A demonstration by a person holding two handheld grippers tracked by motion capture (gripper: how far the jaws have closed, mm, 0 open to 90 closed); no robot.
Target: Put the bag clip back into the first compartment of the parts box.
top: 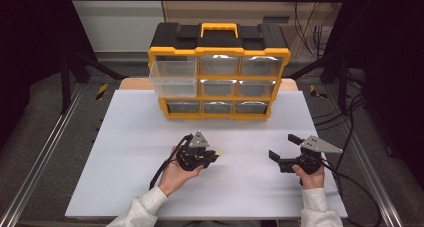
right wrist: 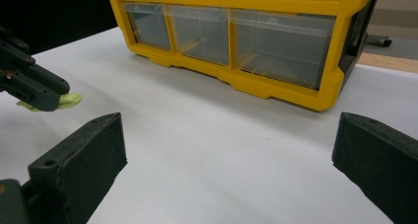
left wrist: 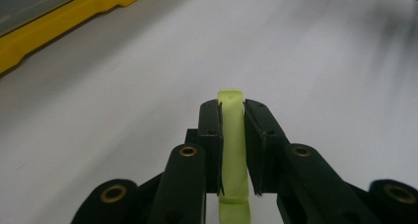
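Squarely between the left gripper's (left wrist: 231, 150) fingers (left wrist: 211, 145) sits a yellow-green strip (left wrist: 231, 135).

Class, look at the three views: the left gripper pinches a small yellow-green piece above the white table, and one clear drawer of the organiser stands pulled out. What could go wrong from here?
1. The left gripper clamps the thin yellow-green piece by its flat sides alone; it might slip out.
2. The pulled-out clear plastic drawer sits top left in the yellow and black drawer organiser; the piece could clip its front wall.
3. The right gripper stands open, holding nothing, so the organiser could shift if bumped.
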